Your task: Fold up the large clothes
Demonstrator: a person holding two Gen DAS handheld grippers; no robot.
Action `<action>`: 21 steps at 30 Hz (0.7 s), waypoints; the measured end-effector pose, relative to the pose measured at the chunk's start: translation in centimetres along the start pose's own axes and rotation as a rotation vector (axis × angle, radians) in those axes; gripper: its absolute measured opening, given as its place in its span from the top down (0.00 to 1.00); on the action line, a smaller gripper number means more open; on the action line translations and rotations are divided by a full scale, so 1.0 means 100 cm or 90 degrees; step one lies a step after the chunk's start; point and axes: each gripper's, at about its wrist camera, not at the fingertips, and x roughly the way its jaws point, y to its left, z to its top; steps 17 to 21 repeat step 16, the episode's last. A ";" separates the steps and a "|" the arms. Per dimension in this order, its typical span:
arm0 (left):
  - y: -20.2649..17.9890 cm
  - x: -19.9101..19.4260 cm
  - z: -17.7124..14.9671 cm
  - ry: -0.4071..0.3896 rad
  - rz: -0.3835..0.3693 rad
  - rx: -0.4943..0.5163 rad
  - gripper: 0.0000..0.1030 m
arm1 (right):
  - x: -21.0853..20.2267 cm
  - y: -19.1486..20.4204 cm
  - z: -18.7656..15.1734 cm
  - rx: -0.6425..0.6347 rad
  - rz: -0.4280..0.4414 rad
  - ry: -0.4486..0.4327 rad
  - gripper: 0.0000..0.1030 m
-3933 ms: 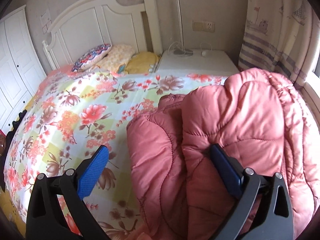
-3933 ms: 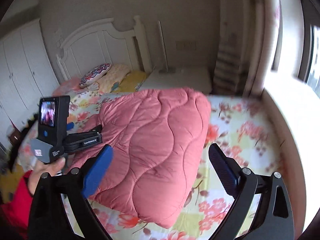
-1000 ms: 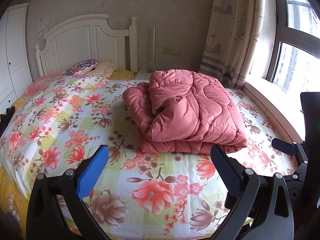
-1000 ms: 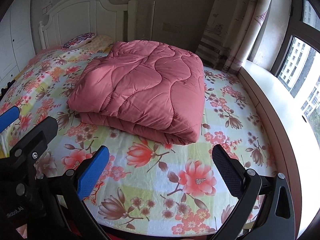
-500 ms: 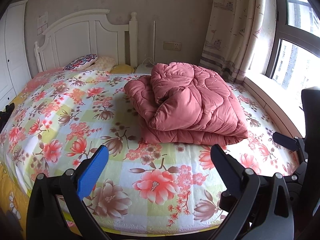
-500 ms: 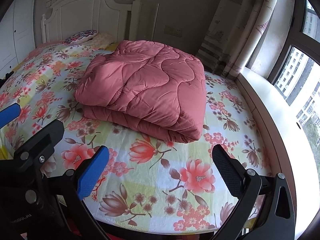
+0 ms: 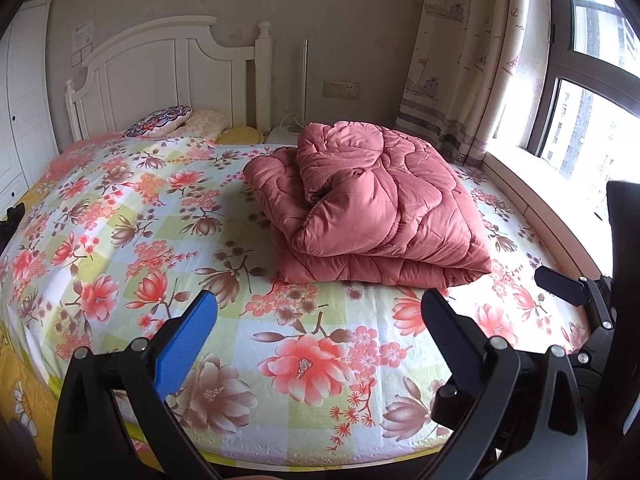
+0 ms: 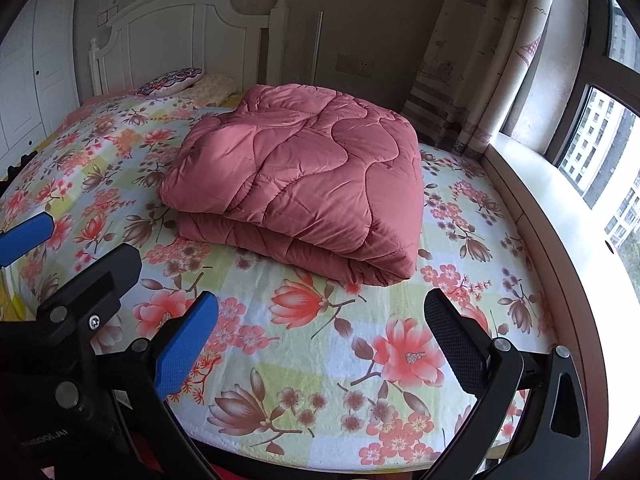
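Bed (image 7: 120, 208) holds folded quilt (image 7: 372, 204), beyond both empty claws (image 7: 320, 320)

Left gripper (image 7: 318, 330): black frame of flat, angular links with two fingers, one faced with a bright blue ribbed pad (image 7: 185, 342), the other with a dark textured pad (image 7: 450, 330). Round silver rivets mark the link joints.

Right gripper (image 8: 320, 330): same build, with a blue pad (image 8: 186, 344) on one finger and a dark, finely dotted pad (image 8: 452, 344) on the other. Silver rivets sit at each pivot. On the neighbouring left unit, a cross-head screw and small white lettering, too small to read, are visible.
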 end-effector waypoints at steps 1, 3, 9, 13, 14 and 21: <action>-0.002 -0.001 0.000 -0.005 0.006 0.005 0.02 | 0.000 0.000 0.000 -0.002 -0.005 -0.004 0.04; -0.004 -0.001 0.000 -0.011 0.015 0.014 0.02 | 0.000 0.001 -0.001 -0.003 -0.012 -0.008 0.04; -0.006 -0.002 0.000 -0.019 0.032 0.019 0.02 | 0.000 0.001 0.000 0.001 -0.025 -0.006 0.04; -0.004 0.000 0.001 -0.011 0.036 0.009 0.02 | -0.004 0.002 -0.001 -0.003 -0.030 -0.016 0.04; -0.003 -0.001 0.001 -0.011 0.037 0.008 0.02 | -0.005 0.002 -0.001 -0.003 -0.027 -0.017 0.04; -0.003 -0.001 0.001 -0.010 0.034 0.004 0.02 | -0.005 0.002 0.000 -0.003 -0.018 -0.011 0.04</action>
